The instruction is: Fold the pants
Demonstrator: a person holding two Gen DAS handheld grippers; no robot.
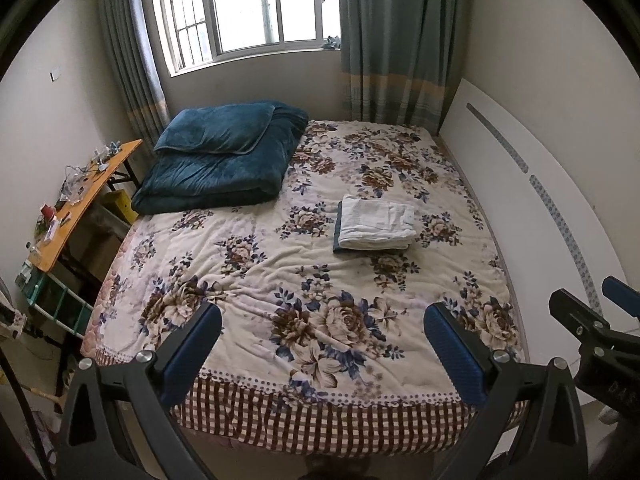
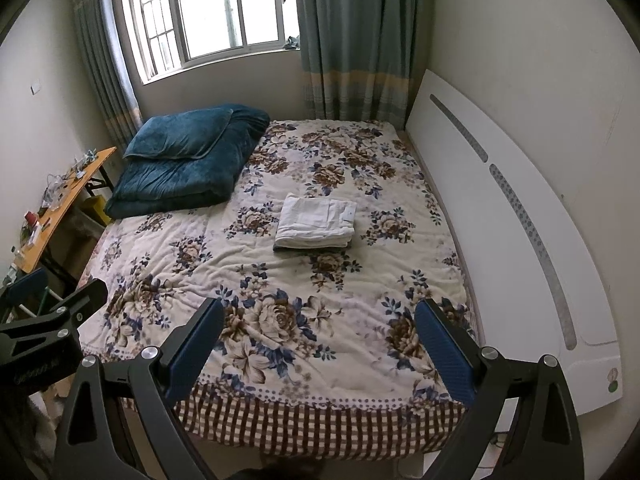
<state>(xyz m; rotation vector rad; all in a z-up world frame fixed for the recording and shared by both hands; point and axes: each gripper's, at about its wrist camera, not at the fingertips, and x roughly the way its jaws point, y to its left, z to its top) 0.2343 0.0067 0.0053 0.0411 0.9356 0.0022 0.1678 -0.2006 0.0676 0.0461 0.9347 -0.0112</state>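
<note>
Holding my left gripper [image 1: 322,350] and right gripper [image 2: 320,346] above the foot of the bed [image 1: 256,264], both spread wide with nothing in them; the folded white pants [image 1: 376,222] lie mid-bed atop a darker folded piece, well apart from the blue quilt [image 1: 216,168]

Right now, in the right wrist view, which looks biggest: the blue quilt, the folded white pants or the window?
1. Window and blue quilt: alike in apparent size, and the quilt lies nearer, so I won't rank them.
2. Folded white pants: clearly smallest.
</note>
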